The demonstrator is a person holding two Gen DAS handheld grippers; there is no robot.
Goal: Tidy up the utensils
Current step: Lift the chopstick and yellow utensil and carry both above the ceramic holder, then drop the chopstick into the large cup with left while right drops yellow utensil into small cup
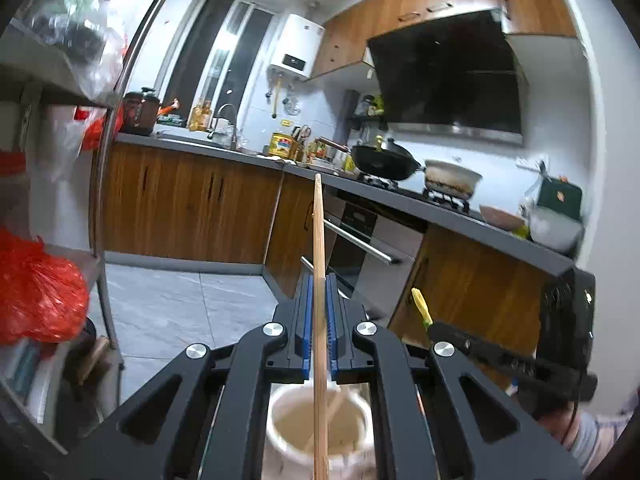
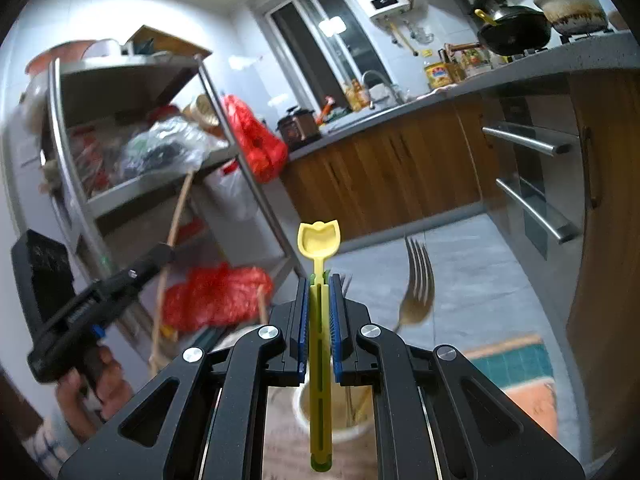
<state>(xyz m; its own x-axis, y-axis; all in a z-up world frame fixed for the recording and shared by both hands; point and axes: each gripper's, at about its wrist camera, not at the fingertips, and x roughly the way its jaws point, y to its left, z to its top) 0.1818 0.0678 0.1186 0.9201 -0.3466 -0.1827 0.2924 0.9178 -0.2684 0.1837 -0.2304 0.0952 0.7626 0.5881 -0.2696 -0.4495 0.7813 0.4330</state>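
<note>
In the left wrist view, the left gripper (image 1: 319, 296) is clamped on a bamboo chopstick (image 1: 319, 240), which runs straight along the gap between the blue pads (image 1: 307, 320); its tip stands well past the fingertips and its lower end drops into the white utensil holder (image 1: 280, 436) directly below the jaws. Another wooden stick already leans inside that holder. The risk here appears to be a slip: the chopstick is thin and smooth, held only along a narrow strip, so a tilt of the hand could let it pivot or slide, and a careless release might make it catch the rim or topple out. The right gripper (image 1: 434, 326) hovers just beside, so the two tools could knock together over the narrow mouth.

In the right wrist view, the right gripper (image 2: 319, 280) is closed on a yellow plastic spoon (image 2: 319, 240), bowl end forward beyond the fingertips, handle trailing back between the pads above the holder (image 2: 360, 432). A metal fork (image 2: 418, 280) stands in it, blurred, just right of the jaws; the spoon could strike it on the way down. The left gripper (image 2: 160, 254) with its chopstick sits near, to the left.
</note>
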